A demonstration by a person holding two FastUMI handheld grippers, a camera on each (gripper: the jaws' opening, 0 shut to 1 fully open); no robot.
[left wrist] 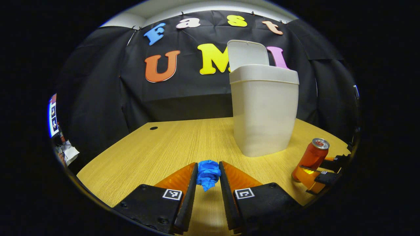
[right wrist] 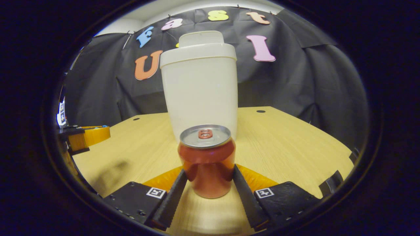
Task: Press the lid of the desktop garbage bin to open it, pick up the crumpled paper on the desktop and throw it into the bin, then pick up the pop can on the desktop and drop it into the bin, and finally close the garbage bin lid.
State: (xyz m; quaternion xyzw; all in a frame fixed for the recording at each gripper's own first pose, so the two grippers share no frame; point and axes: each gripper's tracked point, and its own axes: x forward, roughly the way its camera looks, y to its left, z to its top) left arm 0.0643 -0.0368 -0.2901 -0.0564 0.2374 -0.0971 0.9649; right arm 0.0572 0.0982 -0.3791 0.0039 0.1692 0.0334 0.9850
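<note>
In the left gripper view, I see my left gripper (left wrist: 208,175) with both fingers pressed against the crumpled paper (left wrist: 208,173), a blue wad held just over the wood-grain table (left wrist: 157,147). In the right gripper view, my right gripper (right wrist: 207,180) has its fingers on either side of the pop can (right wrist: 206,160), upright on the table, touching its smooth sides. Beyond stands the matte white bin (left wrist: 264,111), its lid (left wrist: 247,54) raised. Its inside is hidden from me.
</note>
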